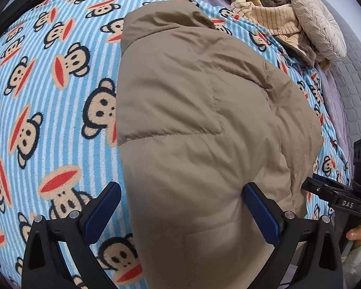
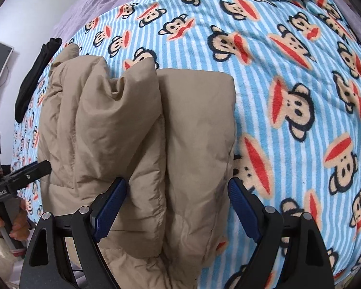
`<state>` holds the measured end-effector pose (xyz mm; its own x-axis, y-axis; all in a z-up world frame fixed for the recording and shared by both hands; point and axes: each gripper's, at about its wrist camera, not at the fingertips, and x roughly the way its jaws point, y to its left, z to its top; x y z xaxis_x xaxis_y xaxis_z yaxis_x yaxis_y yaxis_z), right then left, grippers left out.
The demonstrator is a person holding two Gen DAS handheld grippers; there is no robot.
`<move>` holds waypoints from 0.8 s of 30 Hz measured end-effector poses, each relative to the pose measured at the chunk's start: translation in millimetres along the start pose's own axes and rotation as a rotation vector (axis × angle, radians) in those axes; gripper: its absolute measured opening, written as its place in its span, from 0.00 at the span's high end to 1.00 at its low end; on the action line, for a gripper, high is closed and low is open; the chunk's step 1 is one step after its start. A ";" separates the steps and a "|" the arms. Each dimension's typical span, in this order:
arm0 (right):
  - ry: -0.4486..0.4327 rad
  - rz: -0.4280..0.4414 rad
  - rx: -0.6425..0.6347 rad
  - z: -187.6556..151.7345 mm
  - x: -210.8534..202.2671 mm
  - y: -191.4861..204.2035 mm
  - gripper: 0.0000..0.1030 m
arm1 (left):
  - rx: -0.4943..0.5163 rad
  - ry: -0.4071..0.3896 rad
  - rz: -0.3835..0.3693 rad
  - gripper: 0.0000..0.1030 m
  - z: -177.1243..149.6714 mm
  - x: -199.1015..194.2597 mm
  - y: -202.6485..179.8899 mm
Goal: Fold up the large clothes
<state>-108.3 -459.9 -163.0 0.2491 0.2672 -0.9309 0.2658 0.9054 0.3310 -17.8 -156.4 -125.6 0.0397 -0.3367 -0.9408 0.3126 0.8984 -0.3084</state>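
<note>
The tan puffer jacket (image 1: 199, 125) lies on the monkey-print blanket (image 1: 48, 101) covering the bed, its long axis running from lower centre to the top. Both the left tool (image 1: 181, 213) and right tool (image 2: 178, 204) are spread, straddling its near hem equally close.

Two black plastic two-finger grippers are showing here. The left gripper (image 1: 181, 213) is carrying flat blue ribbed pads (image 1: 261, 214) on the inner faces of its angular black fingers, with round silver screw heads sitting just behind each pad. The right gripper (image 2: 178, 208) is wearing the same blue pads (image 2: 110, 207) and silver screws on triangular cut-out arms. Seen from the left camera, the right gripper's black body is bearing white "DAS" lettering. A hand (image 2: 16, 219) is wrapping around the left gripper's grey handle, behind the black body.
</note>
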 end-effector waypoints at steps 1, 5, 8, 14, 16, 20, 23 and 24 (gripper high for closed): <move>-0.002 -0.007 -0.016 0.2 1.5 -0.7 0.14 | 0.005 0.001 -0.011 0.01 2.2 0.8 0.3; 0.030 0.079 -0.008 3.4 10.4 -11.6 0.14 | -0.014 0.019 -0.083 0.01 10.5 7.0 12.6; 0.082 0.189 0.056 6.6 19.8 -25.2 0.14 | -0.050 0.041 -0.156 0.01 15.3 14.3 26.0; 0.126 0.221 0.086 11.2 42.4 -42.0 0.00 | -0.073 0.080 -0.262 0.01 17.7 33.9 39.7; 0.143 0.274 0.099 14.9 52.4 -44.6 0.00 | -0.082 0.092 -0.290 0.01 19.3 41.2 43.4; 0.123 0.483 0.136 22.5 55.5 -39.8 0.00 | -0.084 0.106 -0.326 0.01 24.5 52.8 44.5; 0.104 0.552 0.155 23.9 53.1 -39.1 0.00 | -0.093 0.107 -0.341 0.01 27.8 58.7 43.8; 0.106 0.552 0.159 23.9 54.3 -39.5 0.00 | -0.095 0.107 -0.345 0.00 29.2 60.5 43.0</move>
<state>-83.0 -489.1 -222.8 0.2983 0.7241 -0.6219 0.2620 0.5644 0.7828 25.7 -146.4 -191.6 -0.1540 -0.5970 -0.7873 0.2008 0.7613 -0.6165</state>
